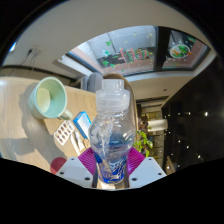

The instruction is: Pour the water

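Water bottle (110,135), clear plastic with a blue label low on its body, is sitting squarely between the two fingers of the gripper (111,165), its capless neck pointing up and slightly away. Both purple pads (89,158) are pressing against its sides, so the tool is clenching the bottle firmly. A little water appears to be glinting inside, though how full it is I cannot tell.

Off to the left, beyond the fingers, a pale green cup (50,97) is standing upright on a light wooden table (20,125), its mouth open toward us and well apart from the bottle. Between the cup and the bottle, a small blister pack (64,132) is lying flat on the table, with a blue-and-white packet (82,124) just beside it, close to the bottle's left side. Something green, perhaps a plant (146,143), is showing to the right of the bottle. Large windows (130,48) are filling the background behind everything.
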Tool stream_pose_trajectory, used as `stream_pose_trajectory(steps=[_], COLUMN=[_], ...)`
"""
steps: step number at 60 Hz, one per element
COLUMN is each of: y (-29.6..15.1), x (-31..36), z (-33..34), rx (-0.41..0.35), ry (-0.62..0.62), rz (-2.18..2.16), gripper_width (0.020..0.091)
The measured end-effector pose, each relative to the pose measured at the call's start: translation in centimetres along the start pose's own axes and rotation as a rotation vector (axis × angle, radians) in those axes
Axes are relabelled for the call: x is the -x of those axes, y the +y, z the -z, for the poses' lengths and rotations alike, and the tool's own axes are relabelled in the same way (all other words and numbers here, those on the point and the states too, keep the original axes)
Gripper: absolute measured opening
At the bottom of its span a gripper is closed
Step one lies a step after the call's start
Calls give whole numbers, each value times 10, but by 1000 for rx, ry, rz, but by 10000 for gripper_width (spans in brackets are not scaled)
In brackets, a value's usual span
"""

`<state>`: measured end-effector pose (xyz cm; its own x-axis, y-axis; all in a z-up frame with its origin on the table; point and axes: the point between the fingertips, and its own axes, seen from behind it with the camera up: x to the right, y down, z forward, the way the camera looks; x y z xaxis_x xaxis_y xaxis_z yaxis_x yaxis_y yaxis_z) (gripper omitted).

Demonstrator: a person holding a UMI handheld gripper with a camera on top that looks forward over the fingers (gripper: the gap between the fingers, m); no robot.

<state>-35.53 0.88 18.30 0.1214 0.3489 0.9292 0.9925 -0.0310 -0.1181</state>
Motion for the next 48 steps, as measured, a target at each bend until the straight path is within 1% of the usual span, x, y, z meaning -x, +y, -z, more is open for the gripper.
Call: stream_pose_trajectory(steps=[7, 10, 14, 21, 26, 32, 42, 44, 48], y=[13, 16, 25, 43, 53, 59, 68, 71, 76], x=[-4, -8, -13, 0, 20, 47, 74, 81, 94], z=[14, 24, 23, 19, 11, -1, -18, -21, -26], rx=[-82, -102, -154, -187, -177, -171, -185, -176, -160], ry=[-120, -144, -165, -226, -285, -327, -340, -343, -353], rz=[-412, -569, -759, -1011, -1130, -1225, -1282, -1292, -1316], gripper_width=[355, 355, 355, 354, 360, 359, 359, 373, 373])
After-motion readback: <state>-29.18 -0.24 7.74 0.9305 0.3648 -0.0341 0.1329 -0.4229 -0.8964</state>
